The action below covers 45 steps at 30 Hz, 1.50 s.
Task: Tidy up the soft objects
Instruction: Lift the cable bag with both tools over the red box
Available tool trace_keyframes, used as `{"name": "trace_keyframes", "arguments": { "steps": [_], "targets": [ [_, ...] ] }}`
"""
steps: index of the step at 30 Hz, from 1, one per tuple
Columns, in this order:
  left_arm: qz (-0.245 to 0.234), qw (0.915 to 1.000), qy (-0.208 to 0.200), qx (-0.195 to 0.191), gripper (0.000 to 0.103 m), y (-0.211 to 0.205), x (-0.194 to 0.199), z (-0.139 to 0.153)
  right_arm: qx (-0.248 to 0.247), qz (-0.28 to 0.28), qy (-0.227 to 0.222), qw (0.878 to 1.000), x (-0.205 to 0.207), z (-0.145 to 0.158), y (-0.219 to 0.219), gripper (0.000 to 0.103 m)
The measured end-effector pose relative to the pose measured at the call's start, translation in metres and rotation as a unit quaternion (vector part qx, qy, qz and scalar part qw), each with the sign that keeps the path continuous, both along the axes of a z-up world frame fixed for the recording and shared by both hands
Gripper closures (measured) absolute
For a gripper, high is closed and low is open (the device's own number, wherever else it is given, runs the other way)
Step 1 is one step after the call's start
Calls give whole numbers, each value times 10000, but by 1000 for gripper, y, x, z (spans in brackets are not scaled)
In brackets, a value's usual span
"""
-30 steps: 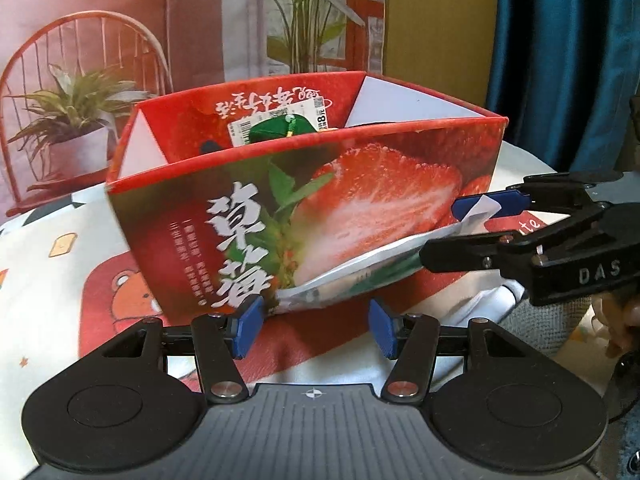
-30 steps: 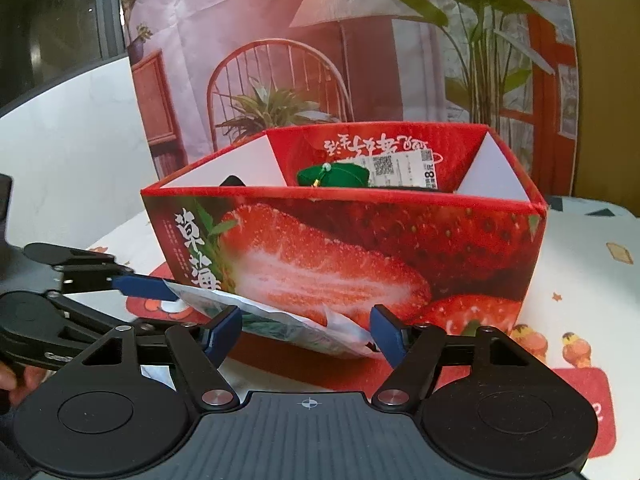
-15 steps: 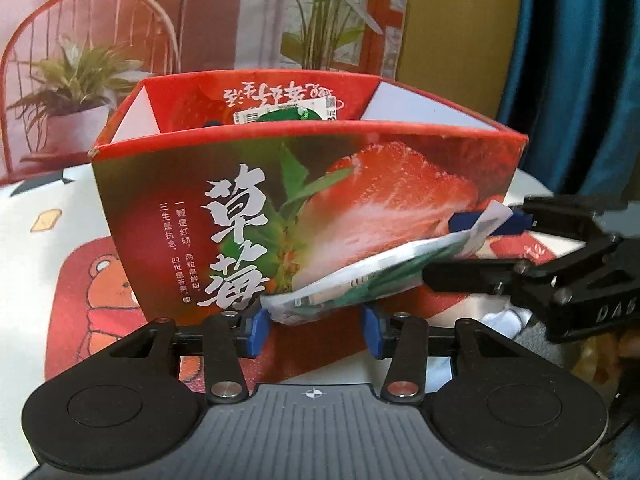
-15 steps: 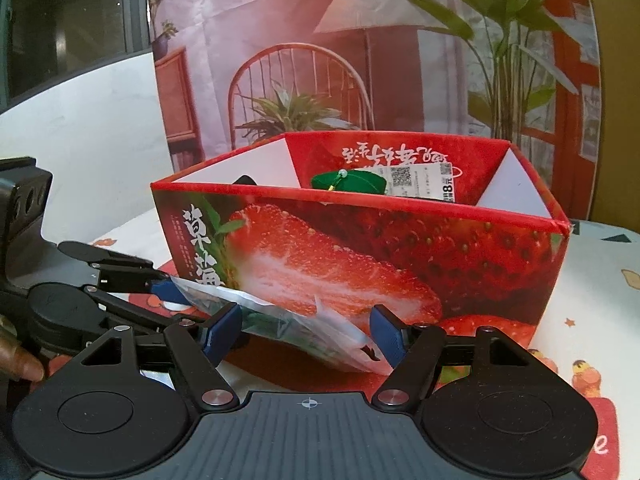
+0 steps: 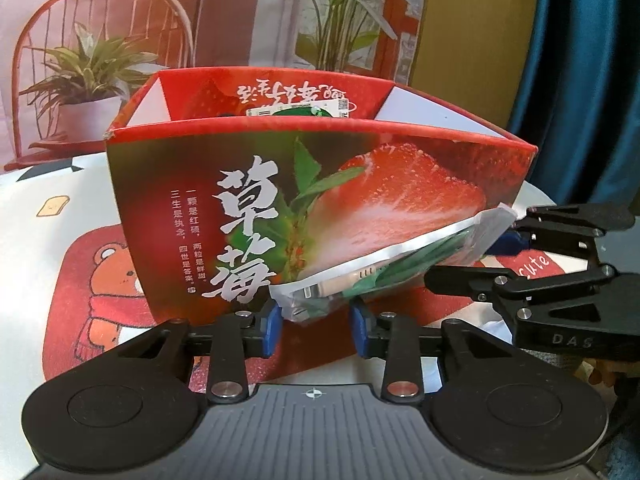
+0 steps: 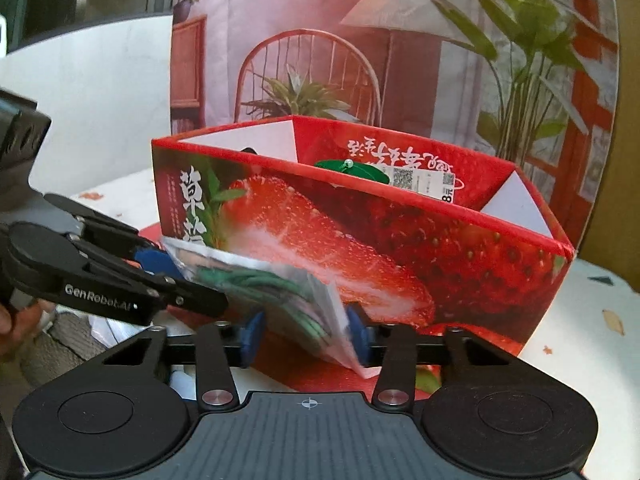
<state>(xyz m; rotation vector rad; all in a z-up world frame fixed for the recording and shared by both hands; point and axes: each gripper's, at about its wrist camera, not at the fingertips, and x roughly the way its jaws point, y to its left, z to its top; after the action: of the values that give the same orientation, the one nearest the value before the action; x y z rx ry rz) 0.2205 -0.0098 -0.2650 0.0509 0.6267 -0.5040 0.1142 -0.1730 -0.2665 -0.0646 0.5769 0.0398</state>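
A clear plastic packet (image 5: 384,268) holding green pieces hangs in front of the red strawberry box (image 5: 360,184), stretched between both grippers. My left gripper (image 5: 316,323) has the packet's left end between its blue pads (image 5: 273,322); its jaws are closing and press the bunched plastic. In the right wrist view the packet (image 6: 272,288) bends upward between the pads of my right gripper (image 6: 304,334), whose jaws are also closing on it. Each gripper shows in the other's view: the right one (image 5: 480,256), the left one (image 6: 188,280). A green item (image 6: 352,168) lies inside the box (image 6: 440,248).
The box stands on a white tablecloth (image 5: 108,280) printed with a bear. A backdrop picturing a chair and plants (image 5: 92,72) hangs behind it, with a blue curtain (image 5: 580,80) to the right. A person's hand (image 6: 8,320) and grey knitted fabric (image 6: 60,340) sit low left.
Both pairs of jaws have narrowed onto the packet's ends, which now bunch and bend between the pads. Both wrists have rolled a little; the hands stayed in place.
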Motion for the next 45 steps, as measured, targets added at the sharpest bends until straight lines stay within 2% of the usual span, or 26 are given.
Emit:
{"name": "trace_keyframes", "arguments": {
  "steps": [2,12,20,30,38,42,45],
  "targets": [
    [38,10000,-25,-16,66,1,-3,2,-72,-4,-7,10000,-2,1,2,78],
    [94,9986,-424,-312,66,4,-31,36,1,-76,-366,9993,-20,25,0,80],
    [126,9939,-980,-481,66,3,-51,90,276,-106,-826,9961,-31,71,-8,80],
    [217,9898,-1298,-540,66,-7,-42,145,527,-94,-1103,9925,-16,130,-25,80],
    [231,9899,-1326,-435,66,-15,-24,149,312,-128,-1029,9941,6,138,-34,80],
    [244,9925,-1118,-431,66,-17,-7,138,294,-168,-868,9957,19,131,-39,80],
    [257,9956,-792,-438,66,-17,12,129,318,-210,-642,9972,31,123,-44,80]
  ]
}}
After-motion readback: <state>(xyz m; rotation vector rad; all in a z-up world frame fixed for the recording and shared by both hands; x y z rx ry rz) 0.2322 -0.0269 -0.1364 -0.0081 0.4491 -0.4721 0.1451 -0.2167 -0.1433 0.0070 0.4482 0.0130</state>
